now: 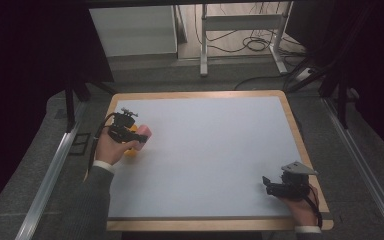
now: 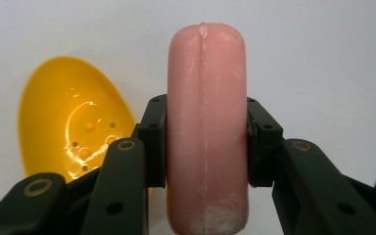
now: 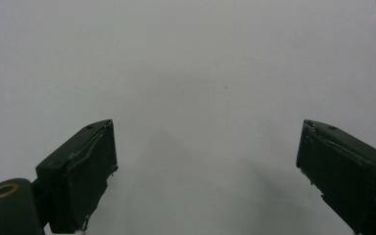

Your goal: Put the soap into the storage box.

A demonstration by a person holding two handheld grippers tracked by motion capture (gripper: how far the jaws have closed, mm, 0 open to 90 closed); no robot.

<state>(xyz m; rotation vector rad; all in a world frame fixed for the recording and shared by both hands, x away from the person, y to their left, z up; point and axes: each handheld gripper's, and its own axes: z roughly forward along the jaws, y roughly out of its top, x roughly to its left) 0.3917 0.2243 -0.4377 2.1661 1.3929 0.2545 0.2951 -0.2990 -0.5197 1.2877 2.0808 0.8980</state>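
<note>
The left gripper [image 2: 206, 142] is clamping a pink sausage [image 2: 206, 132] at mid-length above the surface [image 1: 205, 150], beside a yellow bowl [image 2: 68, 122]; it looks soft, light, slippery. The right gripper [image 3: 205, 161] is gaping wide, empty.

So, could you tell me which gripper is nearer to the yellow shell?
Left. The left gripper sits right beside the yellow shell, shut on a pink piece. The right gripper rests open at the table's near right corner, far from it.
</note>
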